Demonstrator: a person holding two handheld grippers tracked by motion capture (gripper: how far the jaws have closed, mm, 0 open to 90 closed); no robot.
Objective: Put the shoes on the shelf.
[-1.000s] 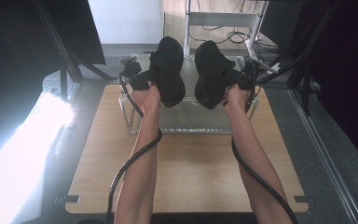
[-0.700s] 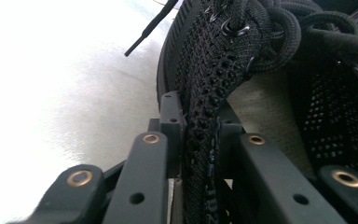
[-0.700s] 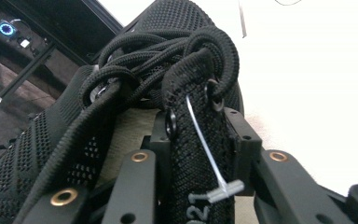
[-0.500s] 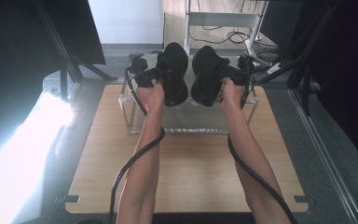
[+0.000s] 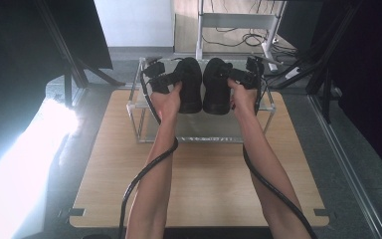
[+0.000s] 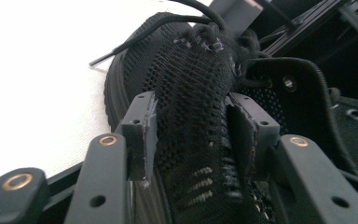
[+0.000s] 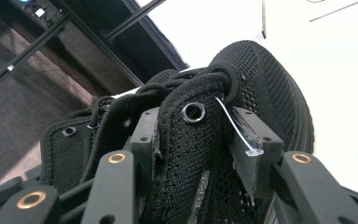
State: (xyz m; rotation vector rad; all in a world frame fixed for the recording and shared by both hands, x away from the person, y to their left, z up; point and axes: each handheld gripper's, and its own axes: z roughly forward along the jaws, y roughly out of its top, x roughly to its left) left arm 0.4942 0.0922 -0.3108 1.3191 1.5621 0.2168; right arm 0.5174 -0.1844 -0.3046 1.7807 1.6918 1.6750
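The light wooden tabletop [image 5: 199,184] carries a clear, metal-framed rack [image 5: 206,130] at its far end. Two black knit lace-up shoes sit side by side on the rack's top, toes toward the person. The left claw [image 5: 175,84] straddles the left shoe [image 6: 191,93] at its upper; its jaws have just been opening, with the knit still touching both pads. The right claw [image 5: 231,82] likewise straddles the right shoe [image 7: 242,84] at its eyelet collar, jaws just opening, fabric still between them.
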